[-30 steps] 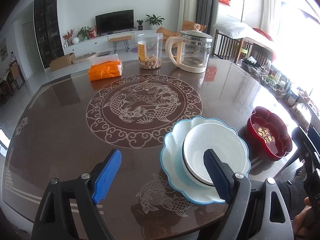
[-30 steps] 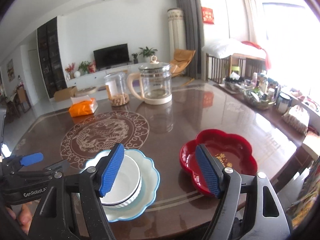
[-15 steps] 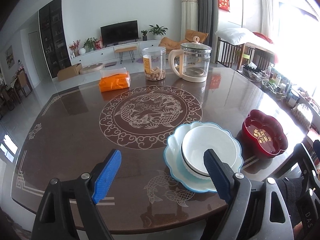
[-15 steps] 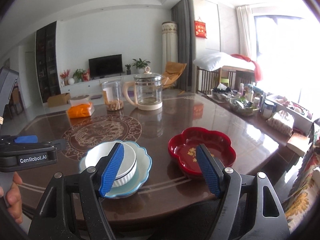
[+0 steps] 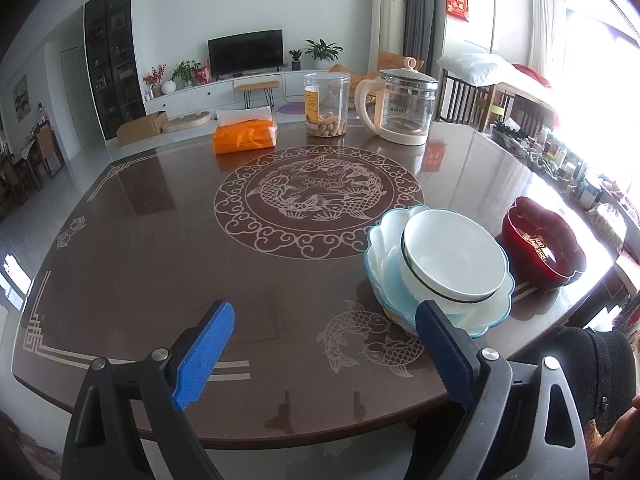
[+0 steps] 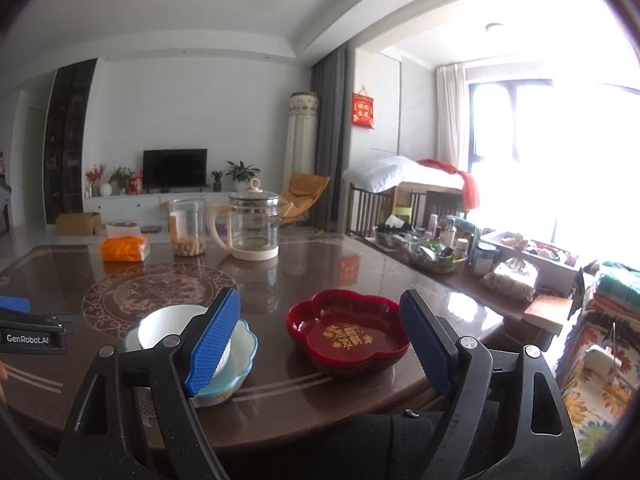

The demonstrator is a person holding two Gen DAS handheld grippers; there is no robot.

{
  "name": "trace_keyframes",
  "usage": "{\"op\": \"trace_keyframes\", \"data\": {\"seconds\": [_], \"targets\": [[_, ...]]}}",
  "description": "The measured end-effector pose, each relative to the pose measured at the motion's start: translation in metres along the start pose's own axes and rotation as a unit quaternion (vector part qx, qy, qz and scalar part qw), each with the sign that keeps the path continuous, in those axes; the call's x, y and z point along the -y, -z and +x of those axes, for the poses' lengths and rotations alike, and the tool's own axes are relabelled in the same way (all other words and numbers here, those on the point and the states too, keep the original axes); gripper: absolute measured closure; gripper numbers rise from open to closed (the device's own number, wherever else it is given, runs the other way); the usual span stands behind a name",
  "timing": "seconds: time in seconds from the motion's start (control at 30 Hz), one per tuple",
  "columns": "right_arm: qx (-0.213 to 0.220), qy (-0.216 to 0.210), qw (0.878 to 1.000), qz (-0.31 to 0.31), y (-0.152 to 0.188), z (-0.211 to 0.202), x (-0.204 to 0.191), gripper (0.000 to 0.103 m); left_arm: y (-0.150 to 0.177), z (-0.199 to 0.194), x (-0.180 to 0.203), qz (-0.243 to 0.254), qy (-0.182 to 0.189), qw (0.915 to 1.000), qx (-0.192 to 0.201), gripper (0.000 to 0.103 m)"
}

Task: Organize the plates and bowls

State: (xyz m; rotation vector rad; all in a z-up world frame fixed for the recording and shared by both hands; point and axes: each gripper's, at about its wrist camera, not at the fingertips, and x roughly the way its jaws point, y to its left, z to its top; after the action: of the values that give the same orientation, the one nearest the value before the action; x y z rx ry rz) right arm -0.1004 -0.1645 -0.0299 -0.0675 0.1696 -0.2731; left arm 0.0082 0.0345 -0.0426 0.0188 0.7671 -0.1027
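Both grippers, left (image 5: pixel 322 350) and right (image 6: pixel 320 340), empty, jaws just widening. White bowl (image 5: pixel 452 258) nested in blue plate (image 5: pixel 384 248), ahead-right of left gripper. Red dish (image 6: pixel 346 336) ahead of right gripper, apart on worktop (image 5: pixel 160 248); stacking likely remains.
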Motion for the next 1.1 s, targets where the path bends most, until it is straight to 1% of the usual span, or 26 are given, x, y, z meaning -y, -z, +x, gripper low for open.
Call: {"op": "trace_keyframes", "data": {"seconds": [0.07, 0.2, 0.3, 0.4, 0.43, 0.5, 0.63, 0.77, 0.8, 0.87, 0.9, 0.93, 0.97, 1.0, 1.07, 1.1], "targets": [[-0.004, -0.017, 1.0, -0.009, 0.002, 0.002, -0.003, 0.018, 0.003, 0.001, -0.001, -0.001, 0.007, 1.0, 0.002, 0.011], [-0.034, -0.063, 0.997, -0.005, 0.007, 0.014, -0.006, 0.018, 0.005, 0.005, 0.002, -0.006, 0.034, 0.9994, 0.001, 0.011], [-0.061, -0.107, 0.992, 0.007, 0.012, 0.025, -0.004, 0.018, 0.007, 0.014, 0.011, 0.006, 0.042, 0.9991, 0.0, 0.011], [-0.093, -0.136, 0.986, 0.024, 0.019, 0.036, 0.002, 0.018, 0.011, 0.033, 0.021, 0.025, 0.046, 0.9985, -0.018, 0.011], [-0.104, -0.138, 0.985, 0.028, 0.021, 0.04, 0.004, 0.018, 0.012, 0.039, 0.024, 0.029, 0.047, 0.9981, -0.027, 0.011], [-0.127, -0.122, 0.984, 0.034, 0.026, 0.047, 0.01, 0.018, 0.013, 0.05, 0.026, 0.029, 0.052, 0.9973, -0.042, 0.011], [-0.174, -0.115, 0.977, 0.048, 0.033, 0.062, 0.018, 0.019, 0.01, 0.062, 0.023, 0.018, 0.066, 0.9965, -0.049, 0.011], [-0.206, -0.129, 0.968, 0.063, 0.031, 0.08, 0.022, 0.02, 0.002, 0.071, 0.012, -0.013, 0.086, 0.9947, -0.054, 0.012], [-0.213, -0.136, 0.966, 0.063, 0.028, 0.085, 0.022, 0.021, 0.001, 0.075, 0.007, -0.023, 0.092, 0.994, -0.056, 0.012], [-0.227, -0.147, 0.961, 0.063, 0.025, 0.097, 0.021, 0.034, -0.002, 0.081, 0.0, -0.045, 0.1, 0.9922, -0.06, 0.017], [-0.239, -0.154, 0.957, 0.059, 0.026, 0.105, 0.019, 0.05, -0.003, 0.085, -0.003, -0.053, 0.105, 0.991, -0.065, 0.019], [-0.254, -0.161, 0.952, 0.06, 0.027, 0.113, 0.017, 0.064, -0.002, 0.089, -0.005, -0.057, 0.109, 0.9898, -0.07, 0.023], [-0.272, -0.167, 0.946, 0.064, 0.03, 0.12, 0.017, 0.067, -0.002, 0.092, -0.006, -0.059, 0.113, 0.9888, -0.077, 0.028], [-0.287, -0.174, 0.939, 0.071, 0.034, 0.126, 0.016, 0.069, -0.001, 0.096, -0.005, -0.058, 0.118, 0.9878, -0.083, 0.031], [-0.312, -0.184, 0.929, 0.078, 0.04, 0.137, 0.013, 0.069, 0.0, 0.103, 0.0, -0.05, 0.127, 0.986, -0.096, 0.04], [-0.321, -0.19, 0.924, 0.08, 0.042, 0.141, 0.011, 0.069, 0.001, 0.105, 0.002, -0.048, 0.136, 0.9848, -0.097, 0.041]]}}
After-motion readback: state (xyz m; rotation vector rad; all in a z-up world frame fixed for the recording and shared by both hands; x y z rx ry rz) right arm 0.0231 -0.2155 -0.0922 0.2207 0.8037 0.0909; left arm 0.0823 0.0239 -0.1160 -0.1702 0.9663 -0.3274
